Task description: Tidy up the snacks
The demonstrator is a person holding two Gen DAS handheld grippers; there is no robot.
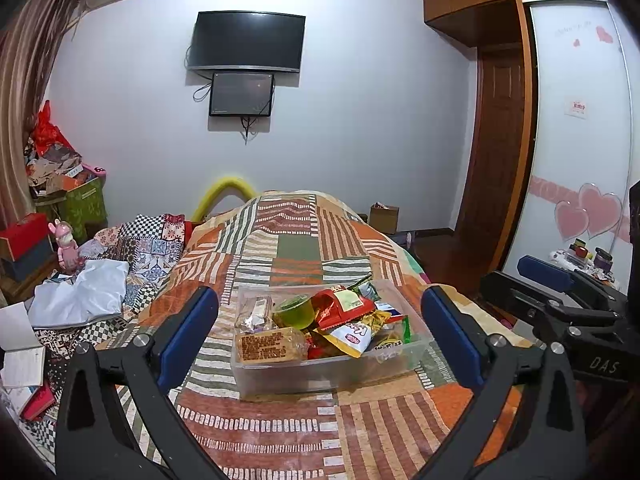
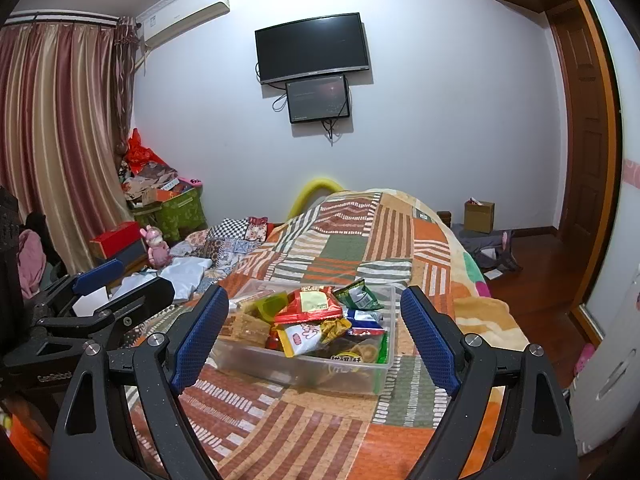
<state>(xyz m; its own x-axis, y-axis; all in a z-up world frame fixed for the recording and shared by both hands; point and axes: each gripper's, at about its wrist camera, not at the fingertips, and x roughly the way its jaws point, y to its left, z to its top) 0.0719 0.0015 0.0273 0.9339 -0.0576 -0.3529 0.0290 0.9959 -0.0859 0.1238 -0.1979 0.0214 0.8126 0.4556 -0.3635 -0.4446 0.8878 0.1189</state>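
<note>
Bin: clear, on quilt, packed with snacks.
Left gripper: jaws spread, empty.
Right gripper: jaws spread, empty.

Your left wrist camera looks forward between the spread blue pads of the left gripper, down the length of the patchwork orange, green and white bedspread toward the far wall and its black wall-mounted television. It sits low and close to the clear plastic snack box. Your right wrist camera, behind the right gripper, faces the same way from a spot further right, equally near. Both views share the bedspread, the box, the television and the striped brown curtain at left. Each view catches the other gripper at its edge.
</note>
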